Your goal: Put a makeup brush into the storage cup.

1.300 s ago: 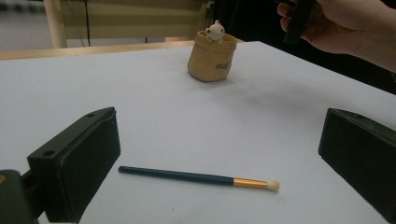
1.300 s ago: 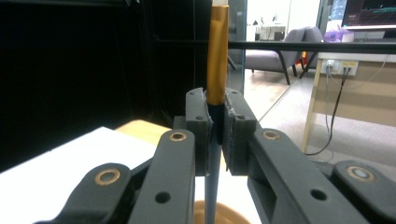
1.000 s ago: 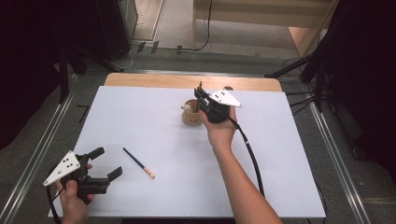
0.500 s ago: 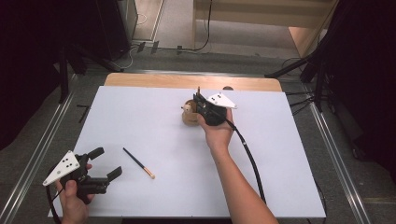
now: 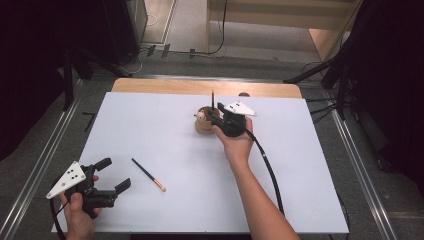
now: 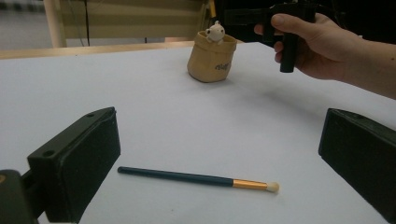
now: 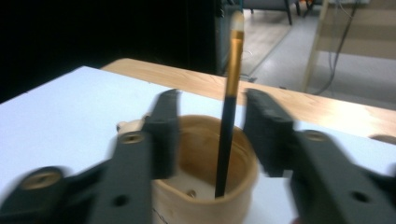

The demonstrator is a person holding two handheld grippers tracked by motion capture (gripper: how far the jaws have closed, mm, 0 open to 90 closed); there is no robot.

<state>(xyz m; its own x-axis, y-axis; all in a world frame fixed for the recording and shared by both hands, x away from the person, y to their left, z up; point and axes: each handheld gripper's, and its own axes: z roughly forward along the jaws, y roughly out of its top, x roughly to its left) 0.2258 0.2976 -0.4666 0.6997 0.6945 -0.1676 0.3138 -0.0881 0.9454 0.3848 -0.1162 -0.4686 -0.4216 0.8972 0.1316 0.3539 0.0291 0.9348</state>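
Brushes are going into a cup, judging by how things lie: one is in, one is left. Nearest, the left gripper [image 5: 112, 184] rests at the near left of the table [image 5: 310, 200], jaws wide apart with nothing between them, aimed at the second brush [image 6: 196, 178]. That brush lies flat just beyond the jaws, tip toward the right in the left gripper view, touching neither pad. Farther off, near the table's far middle, stands the tan cup [image 7: 205, 186] with a small figure on its rim. The right gripper [image 7: 212, 126] hovers over it; its jaws have just been opening, and the first brush [image 7: 229, 112] stands between them, apart from both pads, leaning in the cup with its tip up. So the drop looks done. Next, the right gripper should lift clear without knocking that brush, and the left should close on the lying one.
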